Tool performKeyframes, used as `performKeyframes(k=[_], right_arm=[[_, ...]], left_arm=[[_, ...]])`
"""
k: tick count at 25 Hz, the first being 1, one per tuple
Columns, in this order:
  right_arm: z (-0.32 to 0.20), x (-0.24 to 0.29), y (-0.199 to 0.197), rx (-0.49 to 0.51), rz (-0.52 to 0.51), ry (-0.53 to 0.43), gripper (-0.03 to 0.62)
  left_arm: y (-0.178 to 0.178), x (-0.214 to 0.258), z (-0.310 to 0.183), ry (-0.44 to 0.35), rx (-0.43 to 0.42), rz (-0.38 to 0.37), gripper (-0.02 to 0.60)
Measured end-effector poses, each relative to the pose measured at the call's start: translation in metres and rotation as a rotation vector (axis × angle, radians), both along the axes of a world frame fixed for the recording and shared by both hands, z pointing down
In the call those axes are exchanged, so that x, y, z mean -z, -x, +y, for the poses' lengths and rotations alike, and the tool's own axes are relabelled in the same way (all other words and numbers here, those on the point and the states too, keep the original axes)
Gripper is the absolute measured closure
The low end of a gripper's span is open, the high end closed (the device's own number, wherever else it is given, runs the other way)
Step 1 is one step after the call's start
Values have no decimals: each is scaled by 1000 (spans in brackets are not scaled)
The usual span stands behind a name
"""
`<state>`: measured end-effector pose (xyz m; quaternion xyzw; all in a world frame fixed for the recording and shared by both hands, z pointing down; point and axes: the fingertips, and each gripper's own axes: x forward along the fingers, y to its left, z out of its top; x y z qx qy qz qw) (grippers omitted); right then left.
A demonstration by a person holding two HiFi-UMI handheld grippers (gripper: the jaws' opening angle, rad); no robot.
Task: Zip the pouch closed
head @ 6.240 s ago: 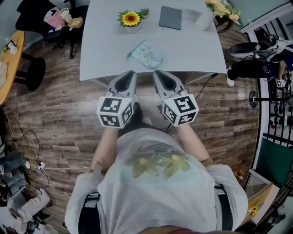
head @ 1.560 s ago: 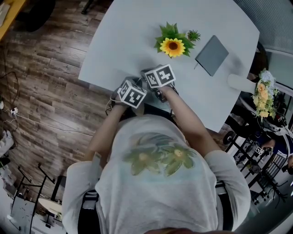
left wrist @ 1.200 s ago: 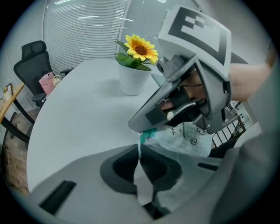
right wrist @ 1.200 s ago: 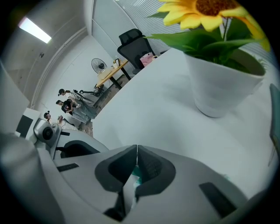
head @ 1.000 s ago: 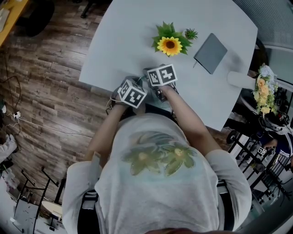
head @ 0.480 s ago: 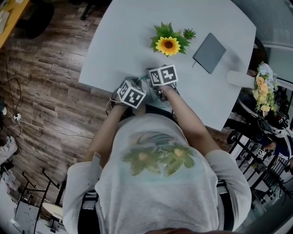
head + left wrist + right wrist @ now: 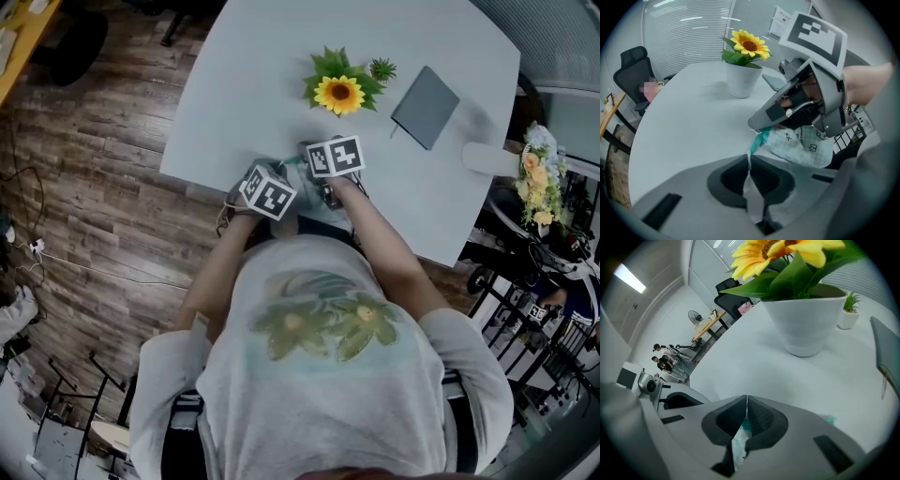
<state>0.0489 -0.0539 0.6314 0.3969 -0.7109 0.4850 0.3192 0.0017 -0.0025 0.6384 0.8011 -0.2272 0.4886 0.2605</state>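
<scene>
**Pouch [image 7: 801, 145] pinched from both sides**

The left gripper [image 7: 749, 164] is clenched on the pouch's thin edge, with its body lying just beyond the tips. The right gripper [image 7: 746, 404] clamps teal zip tape [image 7: 744, 425]. I'd hold the left firm and draw the right straight along the zip.

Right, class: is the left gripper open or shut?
Shut: the left gripper has its tips together, pinching a thin pale edge of the pouch between them.

Sunflower pot [image 7: 338, 92], notebook [image 7: 425, 94] stand ahead; open tabletop [image 7: 239, 84] left of pot.
</scene>
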Motion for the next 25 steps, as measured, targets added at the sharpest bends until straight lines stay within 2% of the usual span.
performKeyframes(k=[8, 12, 17, 25], right_arm=[[1, -3, -1, -17, -8, -10, 572], [1, -3, -4, 1, 26, -29, 572], [1, -2, -5, 12, 18, -37, 572], [0, -1, -8, -34, 38, -64, 572]], left_arm=[[0, -11, 1, -15, -15, -42, 563], [-1, -12, 0, -4, -17, -57, 563], [0, -12, 0, -8, -12, -52, 563], [-2, -11, -2, 23, 16, -36, 563]])
